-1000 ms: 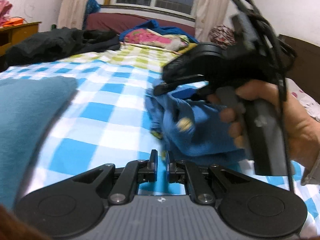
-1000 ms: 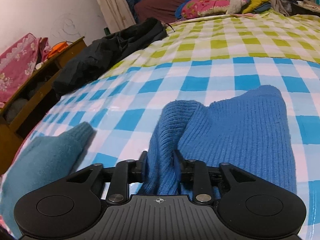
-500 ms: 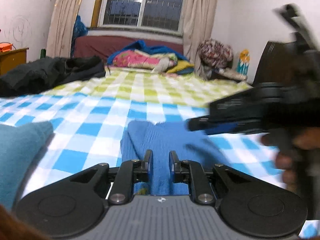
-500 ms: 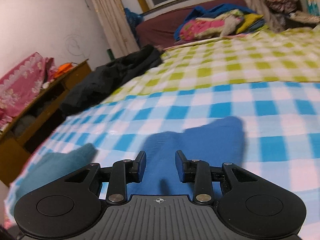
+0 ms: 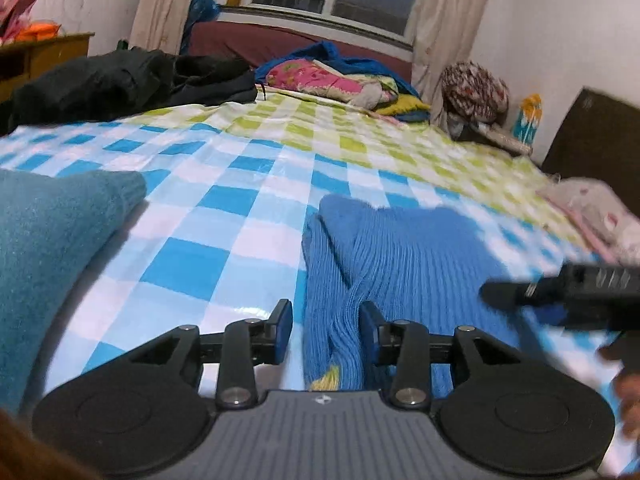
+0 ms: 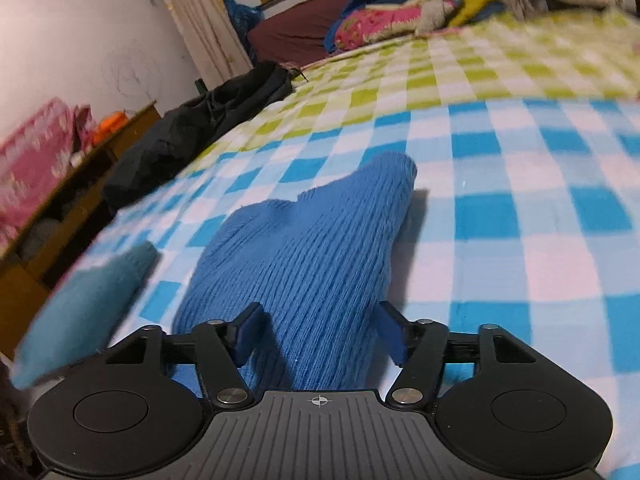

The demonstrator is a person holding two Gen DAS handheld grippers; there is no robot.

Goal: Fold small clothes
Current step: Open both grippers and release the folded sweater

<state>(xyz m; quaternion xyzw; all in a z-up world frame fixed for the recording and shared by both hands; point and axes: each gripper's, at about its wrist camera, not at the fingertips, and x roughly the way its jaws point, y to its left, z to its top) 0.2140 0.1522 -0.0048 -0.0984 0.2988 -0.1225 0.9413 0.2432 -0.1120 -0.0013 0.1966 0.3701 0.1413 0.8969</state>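
A blue ribbed knit garment [image 5: 400, 256] lies folded on the checked bed cover, with a yellow tag near my left gripper. My left gripper [image 5: 326, 326] is open, its jaws apart on either side of the garment's left folded edge. The garment also shows in the right wrist view [image 6: 316, 248]. My right gripper [image 6: 320, 332] is open wide and empty, its fingers on either side of the garment's near end. The right gripper's body [image 5: 572, 288] shows blurred at the right edge of the left wrist view.
A teal knit garment [image 5: 48, 232] lies at the left, also in the right wrist view [image 6: 84, 300]. Black clothes [image 5: 120, 80] and a pile of bright bedding [image 5: 332, 80] lie at the far end of the bed. A wooden cabinet [image 6: 48, 216] stands left of the bed.
Both grippers have opened wider. The right gripper let go of the blue garment, which now lies flatter on the bed. The left gripper has come in over the garment's left edge.
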